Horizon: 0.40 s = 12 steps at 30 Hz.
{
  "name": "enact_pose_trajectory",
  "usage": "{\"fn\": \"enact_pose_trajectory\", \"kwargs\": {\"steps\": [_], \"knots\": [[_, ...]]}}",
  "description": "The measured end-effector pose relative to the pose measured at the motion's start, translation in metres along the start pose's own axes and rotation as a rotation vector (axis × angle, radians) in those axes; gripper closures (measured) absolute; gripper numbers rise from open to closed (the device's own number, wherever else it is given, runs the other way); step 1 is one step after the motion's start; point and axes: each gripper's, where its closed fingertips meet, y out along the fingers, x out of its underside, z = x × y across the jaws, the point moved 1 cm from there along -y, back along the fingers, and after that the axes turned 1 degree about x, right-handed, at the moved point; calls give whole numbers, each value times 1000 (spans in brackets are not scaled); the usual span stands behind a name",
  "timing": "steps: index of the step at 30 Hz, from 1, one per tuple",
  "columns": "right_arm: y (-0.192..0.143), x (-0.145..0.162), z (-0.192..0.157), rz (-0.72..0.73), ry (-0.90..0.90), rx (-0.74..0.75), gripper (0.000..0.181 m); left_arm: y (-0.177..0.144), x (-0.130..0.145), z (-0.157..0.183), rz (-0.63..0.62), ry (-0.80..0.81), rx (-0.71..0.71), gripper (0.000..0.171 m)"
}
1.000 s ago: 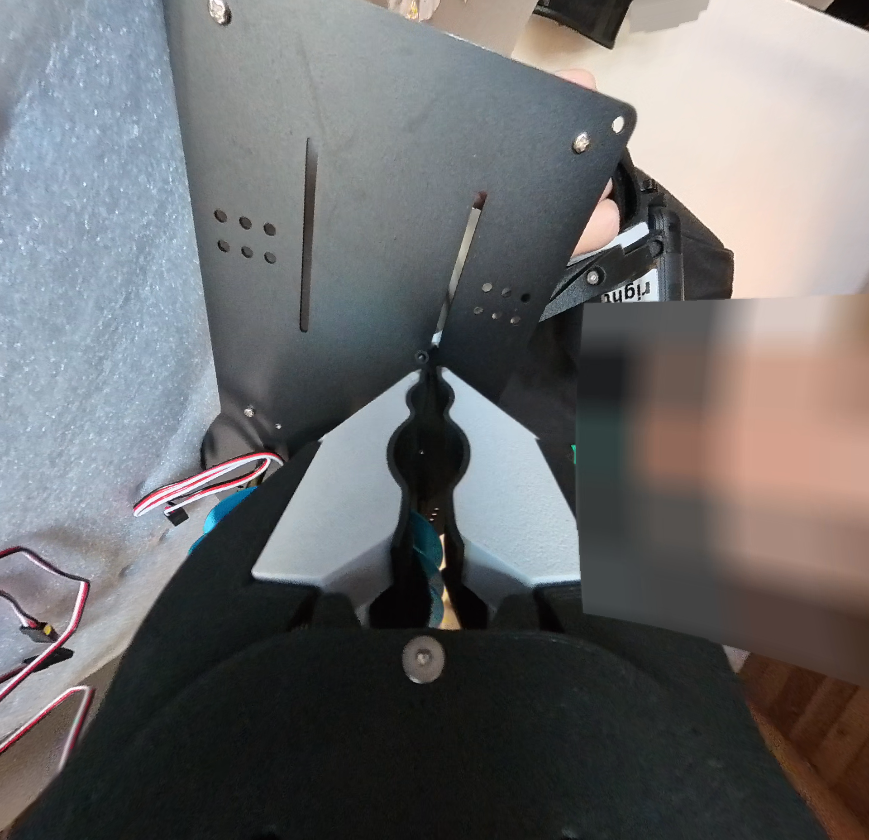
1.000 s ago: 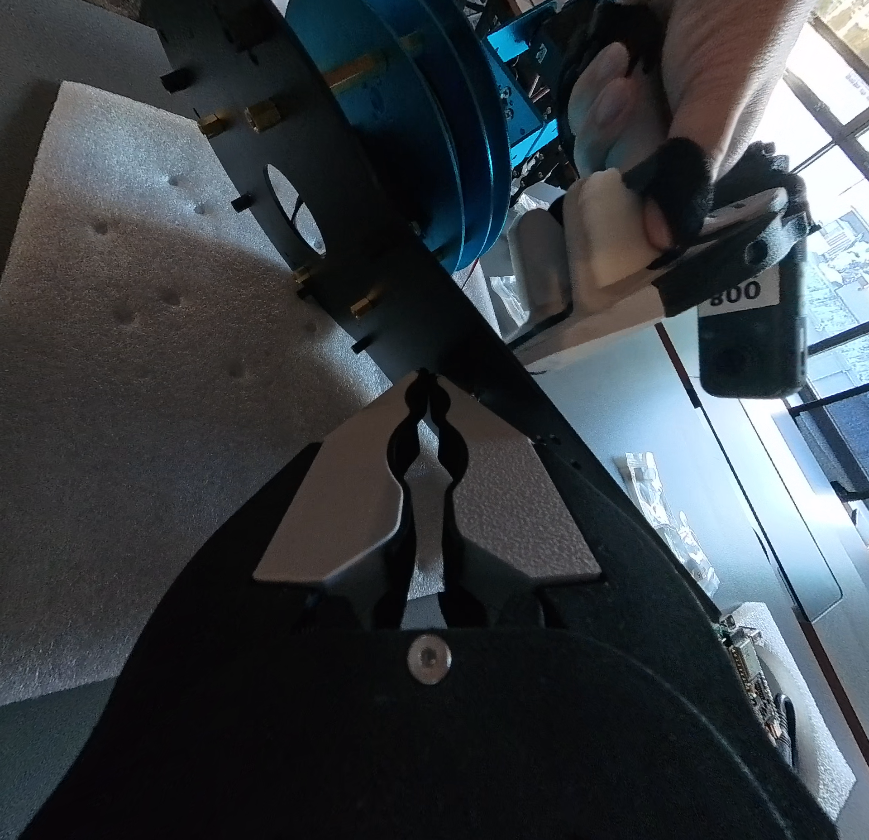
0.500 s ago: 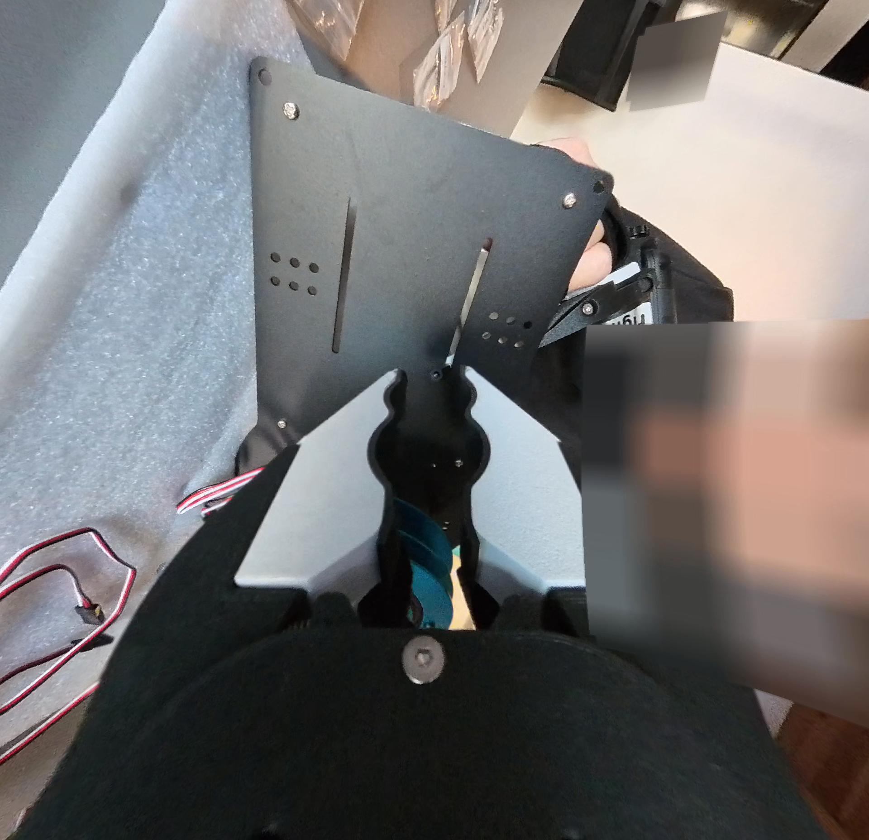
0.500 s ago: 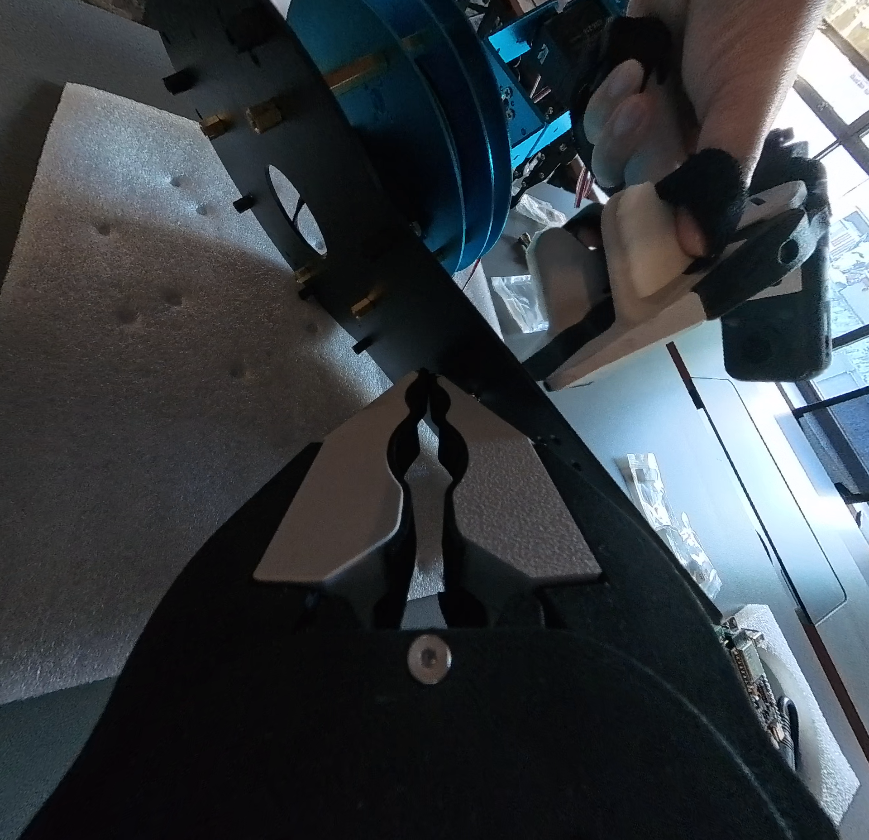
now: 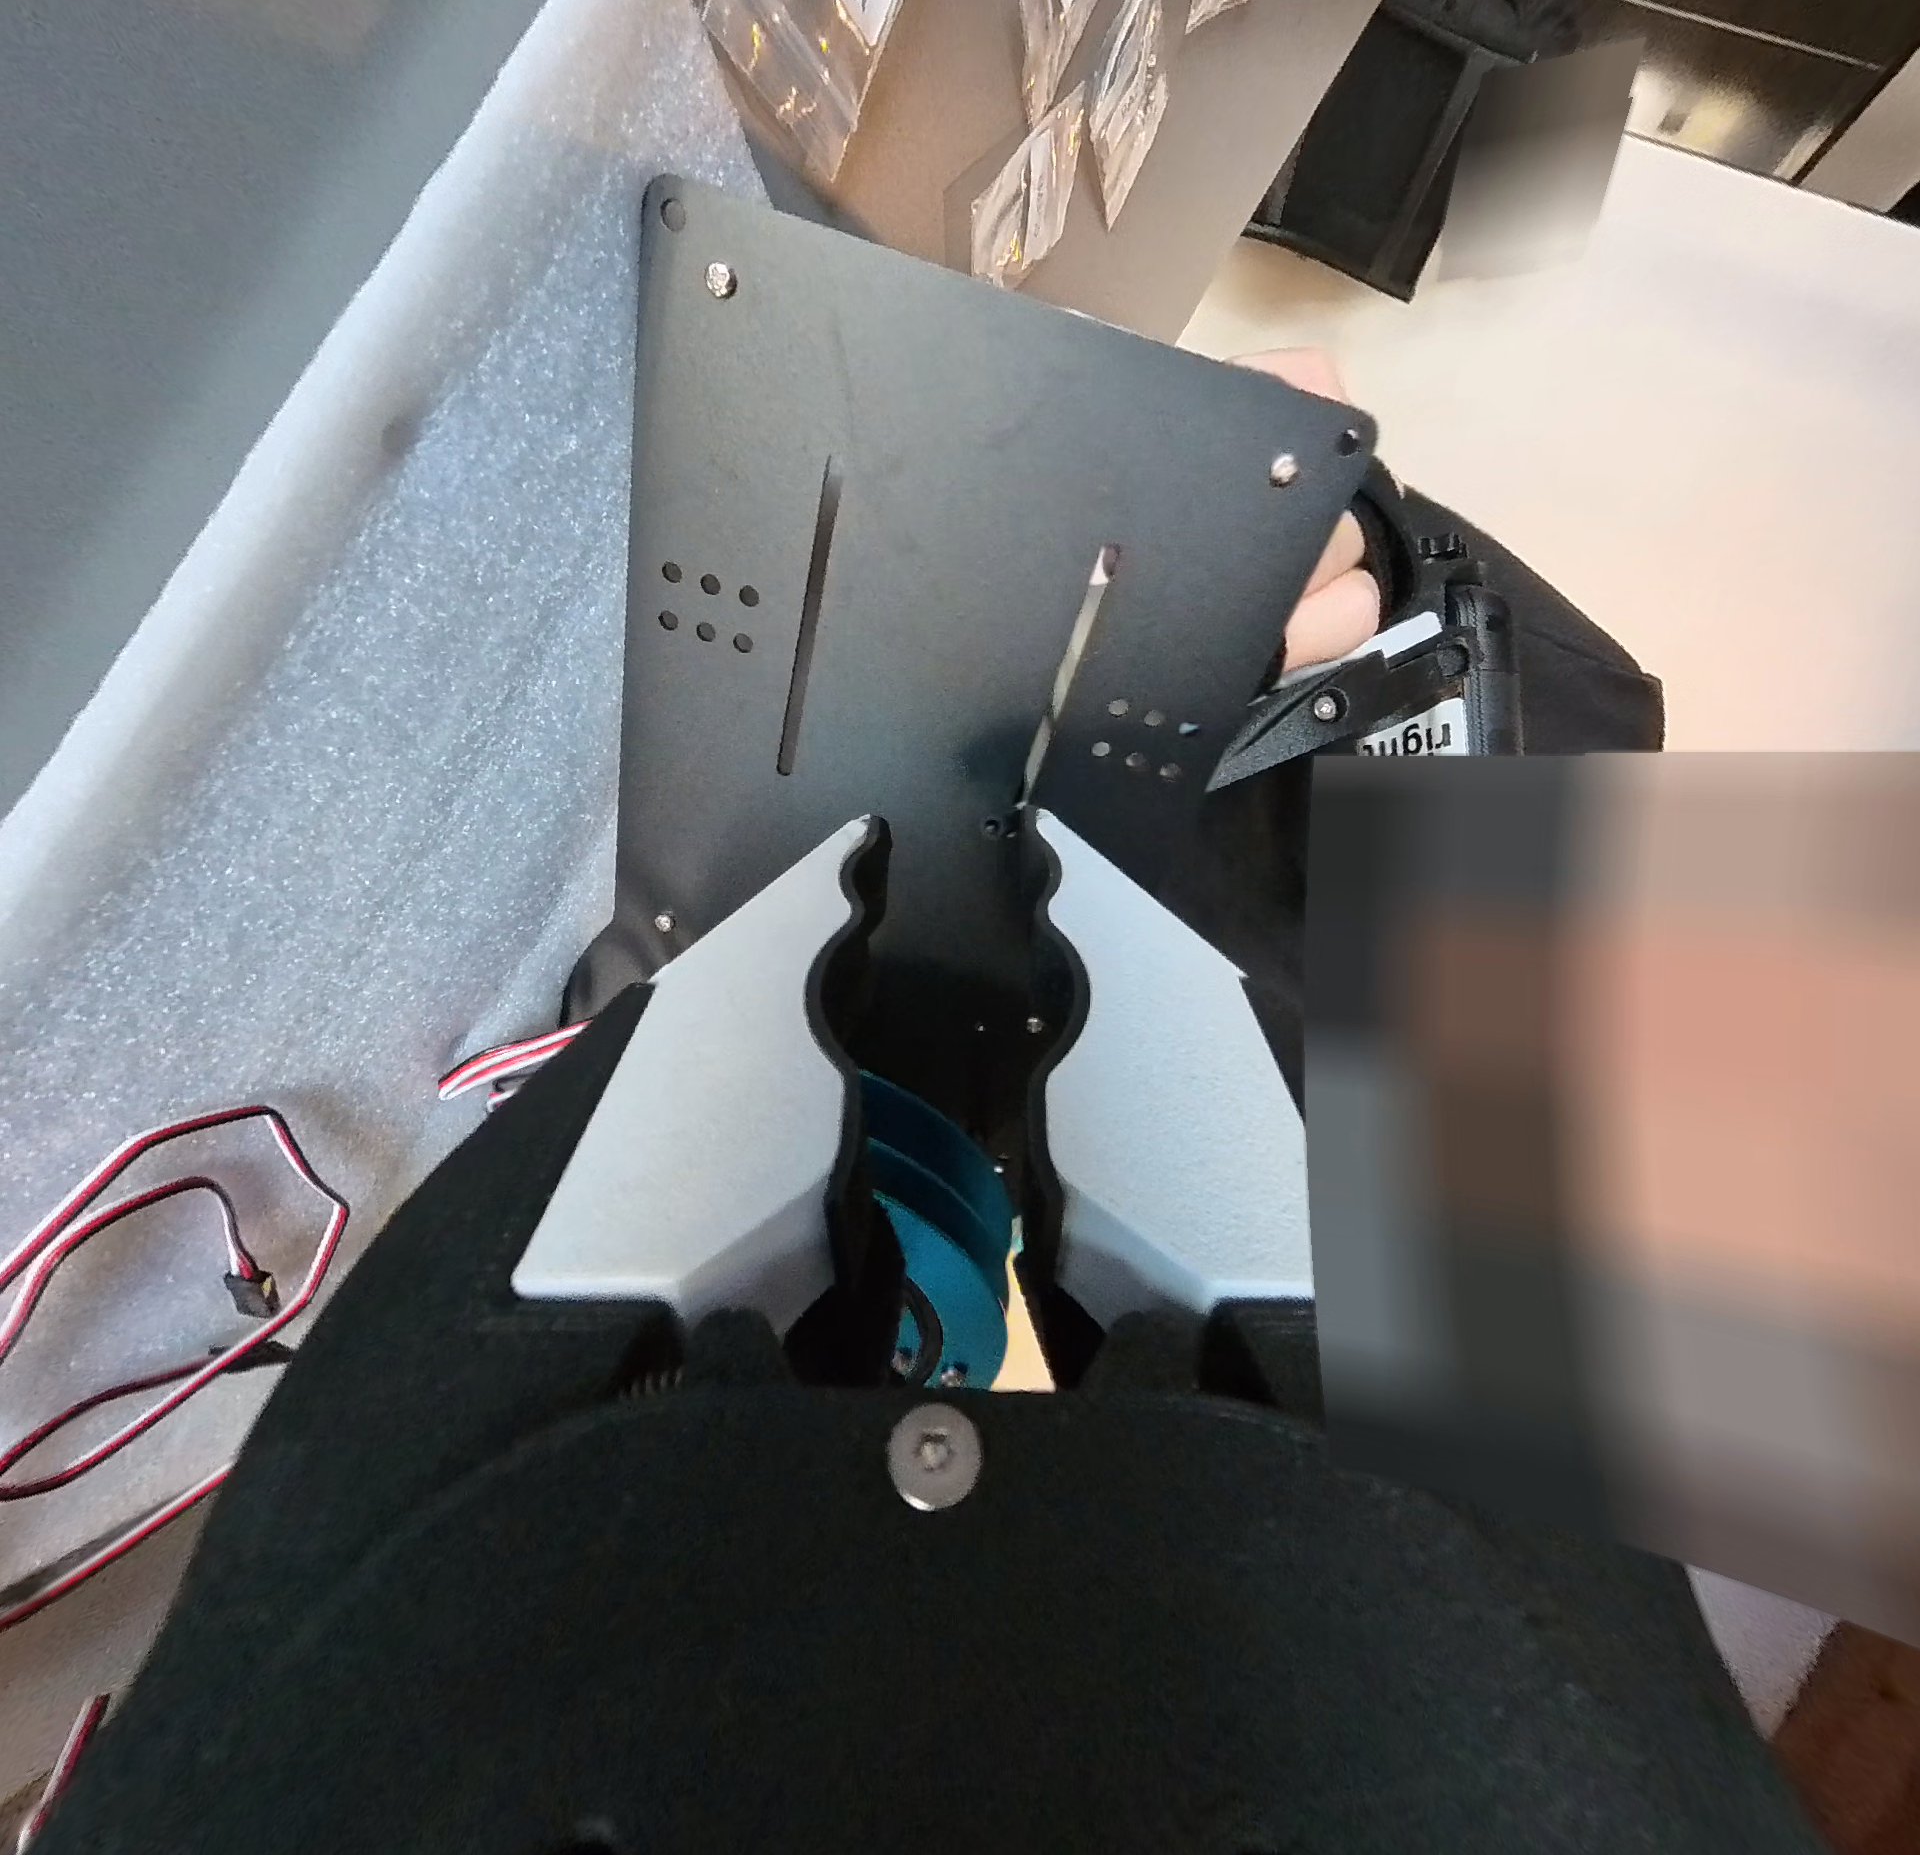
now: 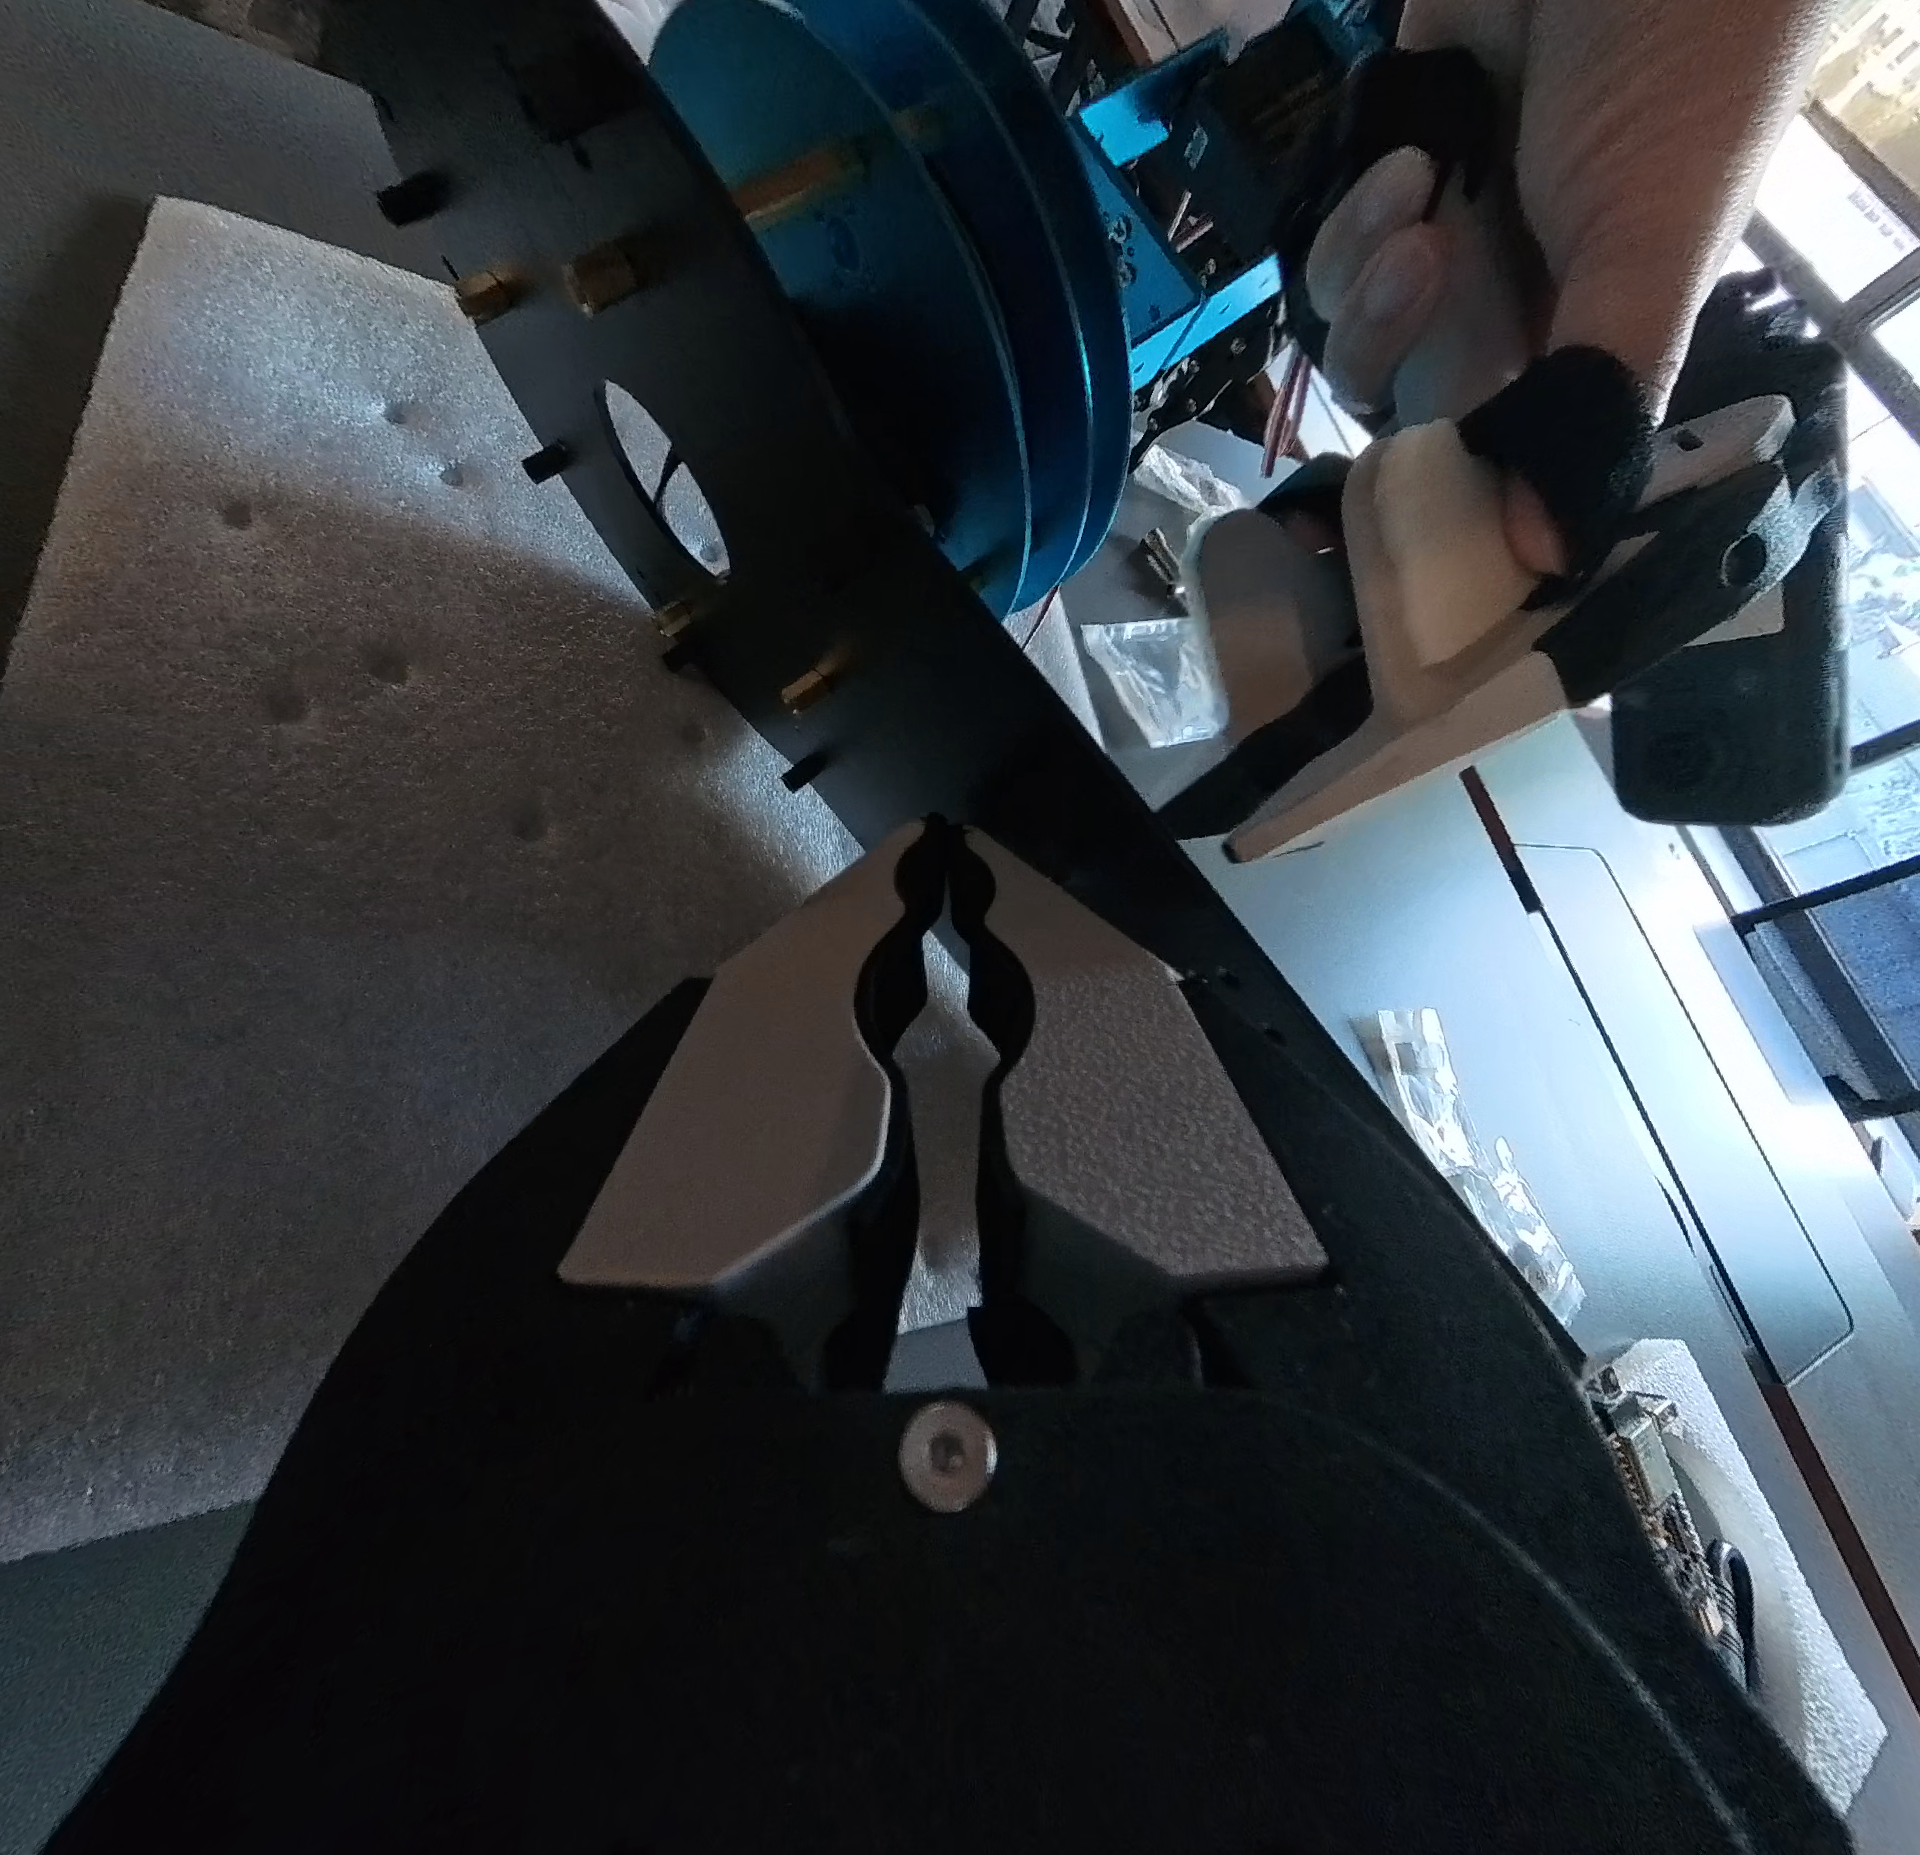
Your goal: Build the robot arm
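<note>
On grey foam sheet (image 5: 312, 662) with windows at three o'clock, the right gripper (image 6: 948, 837) is clamped on the black plate's (image 5: 987, 517) edge, its wrist view alone showing brass standoffs (image 6: 597, 283) and blue discs (image 6: 914, 278), while the left gripper (image 5: 956, 839) gapes apart before the plate's slotted face.

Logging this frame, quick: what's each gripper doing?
Left gripper: open, fingers either side of the black plate.
Right gripper: shut on the plate's edge.

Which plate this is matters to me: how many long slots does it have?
2: the left slot and right slot of the plate. The left gripper may hide more.
</note>
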Motion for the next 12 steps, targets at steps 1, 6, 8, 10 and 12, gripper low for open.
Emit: {"fn": "enact_pose_trajectory", "kwargs": {"steps": [1, 6, 8, 10, 12], "knots": [[-1, -1, 0, 9, -1, 3, 181, -2, -1, 1, 11, 7, -3, 148], [-2, -3, 0, 14, -4, 11, 181, -9, -1, 11, 62, 28, -23, 149], [-3, -3, -2, 16, -2, 7, 181, -10, 3, 17, 64, 43, -39, 149], [-4, -2, -3, 13, -3, 4, 181, -11, 6, 26, 74, 66, -48, 150], [-5, -2, -6, 12, -7, 3, 181, -12, 8, 39, 101, 101, -52, 150]]}}
